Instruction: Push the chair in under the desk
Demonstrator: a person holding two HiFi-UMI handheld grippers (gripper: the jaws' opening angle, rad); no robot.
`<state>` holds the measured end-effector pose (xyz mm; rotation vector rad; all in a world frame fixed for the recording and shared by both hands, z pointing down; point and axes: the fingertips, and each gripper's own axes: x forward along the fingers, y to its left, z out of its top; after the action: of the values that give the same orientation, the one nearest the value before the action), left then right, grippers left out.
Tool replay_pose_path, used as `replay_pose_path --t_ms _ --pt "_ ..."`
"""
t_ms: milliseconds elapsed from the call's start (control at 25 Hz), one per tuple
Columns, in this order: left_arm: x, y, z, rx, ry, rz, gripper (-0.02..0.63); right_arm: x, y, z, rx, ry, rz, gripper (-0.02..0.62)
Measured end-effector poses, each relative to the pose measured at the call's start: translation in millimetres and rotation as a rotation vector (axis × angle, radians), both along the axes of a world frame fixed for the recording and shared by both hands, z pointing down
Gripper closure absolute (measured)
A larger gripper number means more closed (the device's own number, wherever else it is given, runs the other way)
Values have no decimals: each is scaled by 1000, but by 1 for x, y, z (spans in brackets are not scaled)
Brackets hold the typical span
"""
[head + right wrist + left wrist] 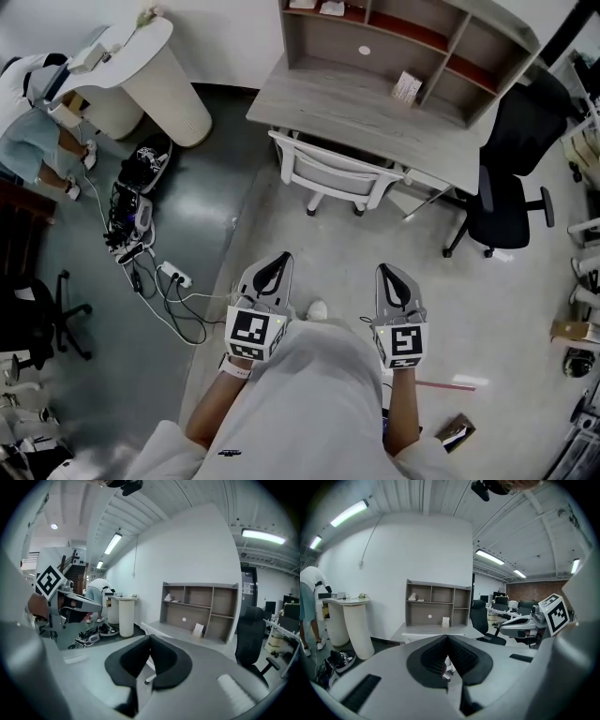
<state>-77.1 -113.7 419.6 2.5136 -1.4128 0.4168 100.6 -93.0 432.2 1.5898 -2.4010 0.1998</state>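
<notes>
The grey wooden desk (375, 117) with a shelf hutch stands at the top of the head view. A white chair (333, 176) sits at its front edge, backrest toward me and seat partly under the top. My left gripper (278, 260) and right gripper (390, 273) hover side by side over the pale floor, well short of the chair and touching nothing. Both pairs of jaws are shut and empty. In the left gripper view the left gripper (447, 637) points at the desk (426, 629). In the right gripper view the right gripper (150, 637) faces the desk (171, 631) too.
A black office chair (506, 178) stands at the desk's right end. A white round counter (155, 75) is at the back left, with a person (37, 122) beside it. Cables and a power strip (150, 253) lie on the dark floor left of me.
</notes>
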Motion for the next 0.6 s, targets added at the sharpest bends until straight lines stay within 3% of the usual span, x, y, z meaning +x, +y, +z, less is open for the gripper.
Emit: replay_pose_path --t_ms 600 --pt "4 12 -23 31 7 16 600 -32 -1 -25 54 -6 -90 584"
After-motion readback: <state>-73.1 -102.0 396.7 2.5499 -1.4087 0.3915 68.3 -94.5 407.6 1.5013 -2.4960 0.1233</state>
